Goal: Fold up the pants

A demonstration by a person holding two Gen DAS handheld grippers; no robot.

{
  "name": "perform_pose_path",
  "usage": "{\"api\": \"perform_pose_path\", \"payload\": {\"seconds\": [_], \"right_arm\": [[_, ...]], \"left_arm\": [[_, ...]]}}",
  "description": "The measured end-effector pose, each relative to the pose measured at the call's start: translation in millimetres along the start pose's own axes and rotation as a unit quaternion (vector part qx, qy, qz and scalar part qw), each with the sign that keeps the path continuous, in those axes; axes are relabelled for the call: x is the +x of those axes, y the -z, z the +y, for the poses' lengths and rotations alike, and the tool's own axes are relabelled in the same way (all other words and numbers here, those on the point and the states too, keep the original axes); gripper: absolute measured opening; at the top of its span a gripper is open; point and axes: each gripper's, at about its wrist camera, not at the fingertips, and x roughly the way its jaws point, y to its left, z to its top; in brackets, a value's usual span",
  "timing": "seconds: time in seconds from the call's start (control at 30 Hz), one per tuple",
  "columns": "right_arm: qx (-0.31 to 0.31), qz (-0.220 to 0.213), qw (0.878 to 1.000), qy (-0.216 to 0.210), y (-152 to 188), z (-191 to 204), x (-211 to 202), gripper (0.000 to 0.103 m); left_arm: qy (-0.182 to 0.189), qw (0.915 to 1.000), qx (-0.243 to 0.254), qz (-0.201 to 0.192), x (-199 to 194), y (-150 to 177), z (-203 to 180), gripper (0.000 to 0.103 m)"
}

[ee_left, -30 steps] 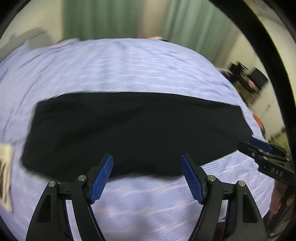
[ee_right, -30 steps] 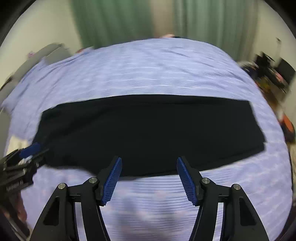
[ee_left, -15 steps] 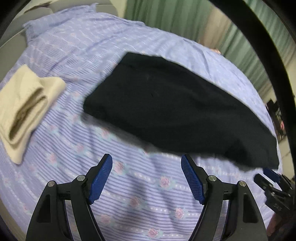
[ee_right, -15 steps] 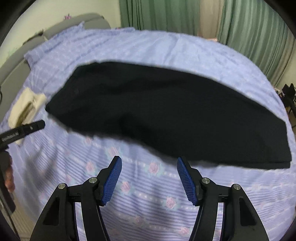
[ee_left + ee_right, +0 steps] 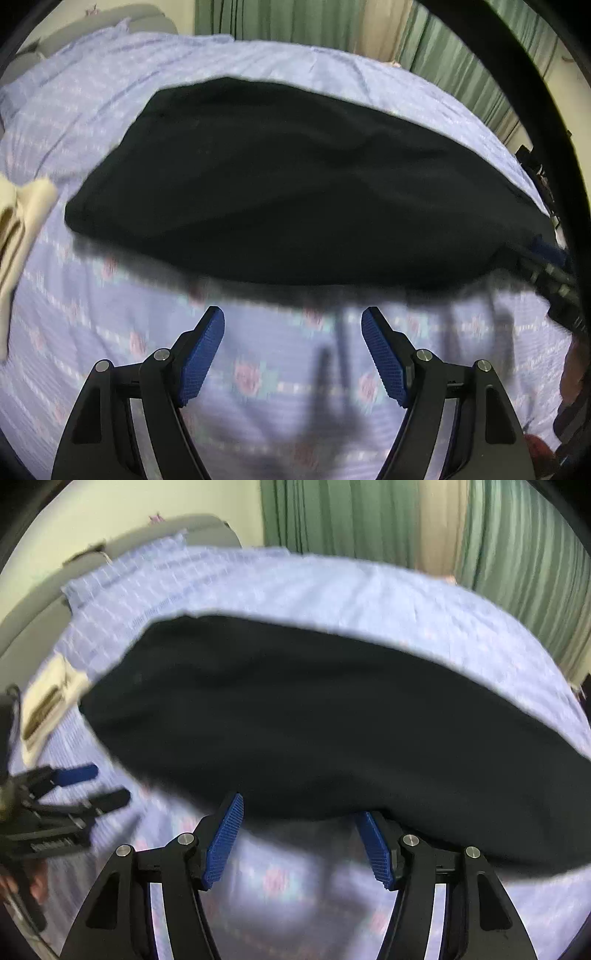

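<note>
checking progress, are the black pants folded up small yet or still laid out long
Still laid out long: the black pants lie flat as one long strip across the bedsheet.

We look across a bed dressed in a lilac sheet printed with pale stripes and small pink roses — it fills most of both views. Behind it hang green curtains with a beige strip between the panels. A cream wall rises at the left, above a grey headboard. A folded cream cloth lies near the sheet's left edge.
</note>
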Motion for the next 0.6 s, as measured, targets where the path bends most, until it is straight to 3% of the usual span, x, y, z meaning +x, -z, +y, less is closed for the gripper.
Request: {"api": "perform_pose_path", "payload": {"seconds": [0.2,0.6], "right_arm": [[0.008,0.005,1.0,-0.019,-27.7,-20.3,34.6,0.062],[-0.039,0.02,0.996,-0.072,-5.8,-0.3,25.1,0.062]], "left_arm": [[-0.001,0.9995,0.023,-0.023,16.2,-31.8,-4.3,0.076],[-0.022,0.9985,0.049,-0.001,57.1,-70.6,-3.4,0.078]]}}
